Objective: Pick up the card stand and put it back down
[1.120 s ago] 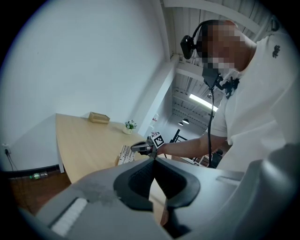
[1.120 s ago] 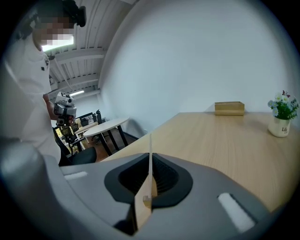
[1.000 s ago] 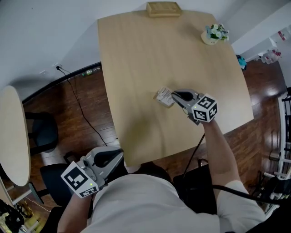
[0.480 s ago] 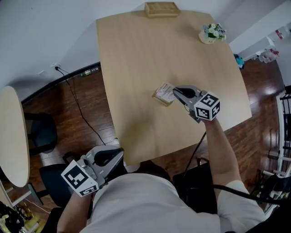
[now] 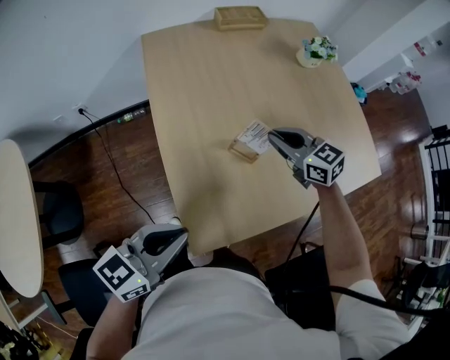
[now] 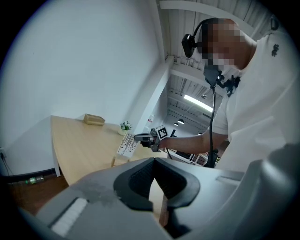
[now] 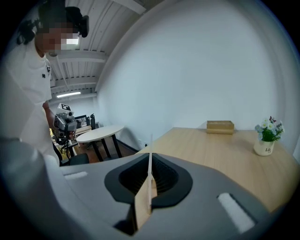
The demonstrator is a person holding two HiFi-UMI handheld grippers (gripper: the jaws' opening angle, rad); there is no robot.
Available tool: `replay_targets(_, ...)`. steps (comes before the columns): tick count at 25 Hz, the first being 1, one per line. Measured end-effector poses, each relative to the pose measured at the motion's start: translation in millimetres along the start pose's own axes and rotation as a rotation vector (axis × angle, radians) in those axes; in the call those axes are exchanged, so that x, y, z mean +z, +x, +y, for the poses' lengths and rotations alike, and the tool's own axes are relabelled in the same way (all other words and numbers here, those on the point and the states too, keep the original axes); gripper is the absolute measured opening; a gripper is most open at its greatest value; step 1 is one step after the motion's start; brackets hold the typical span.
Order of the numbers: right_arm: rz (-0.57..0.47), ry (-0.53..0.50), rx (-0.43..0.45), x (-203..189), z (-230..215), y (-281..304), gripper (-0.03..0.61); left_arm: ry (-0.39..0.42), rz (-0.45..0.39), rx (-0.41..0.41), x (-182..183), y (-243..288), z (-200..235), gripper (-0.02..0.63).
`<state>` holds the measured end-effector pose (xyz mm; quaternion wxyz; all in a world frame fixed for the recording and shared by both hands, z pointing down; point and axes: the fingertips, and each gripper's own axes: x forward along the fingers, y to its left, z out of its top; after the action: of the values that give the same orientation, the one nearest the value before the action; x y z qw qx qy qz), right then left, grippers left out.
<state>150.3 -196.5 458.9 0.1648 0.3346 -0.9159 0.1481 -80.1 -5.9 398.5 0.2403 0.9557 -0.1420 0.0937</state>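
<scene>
The card stand (image 5: 247, 143), a white printed card in a small wooden base, hangs tilted just above the middle of the light wooden table (image 5: 204, 84). My right gripper (image 5: 273, 136) is shut on its right side. In the right gripper view the card's thin edge and the wooden base (image 7: 143, 208) sit clamped between the jaws of the right gripper (image 7: 149, 197). The left gripper view shows the stand (image 6: 125, 143) held by the right gripper (image 6: 143, 138). My left gripper (image 5: 171, 242) is held low by the person's body, off the table's near edge, jaws together and empty.
A flat wooden box (image 5: 240, 17) lies at the table's far edge and a small flower pot (image 5: 315, 50) at its far right corner. A round side table (image 5: 17, 211) and a dark chair (image 5: 60, 211) stand on the left. A cable (image 5: 112, 151) crosses the wood floor.
The right gripper has lifted the card stand a little off the table, and the stand now tilts. The left gripper has stayed where it was.
</scene>
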Motion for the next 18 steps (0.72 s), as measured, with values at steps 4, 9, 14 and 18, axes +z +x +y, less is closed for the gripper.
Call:
replay_targets(4,-0.017,-0.008,-0.024,14.8,5.5,-15.9,0.02,0.014,-0.004,-0.02,0.4,-1.9,-2.7,0.003)
replay_targets(9,-0.013,-0.02,-0.057,24.9,16.0,-37.7,0.02,0.035,-0.012,-0.04,4.7,-6.8,-3.6,0.003)
replay_targets(14,-0.007,-0.019,-0.089,27.5,31.4,-61.8,0.02,0.057,-0.008,-0.061,6.8,-13.8,-4.2,0.003)
replay_targets(18,-0.007,-0.012,-0.108,27.0,50.1,-82.5,0.02,0.071,0.0,-0.089,5.5,-17.8,-8.9,0.003)
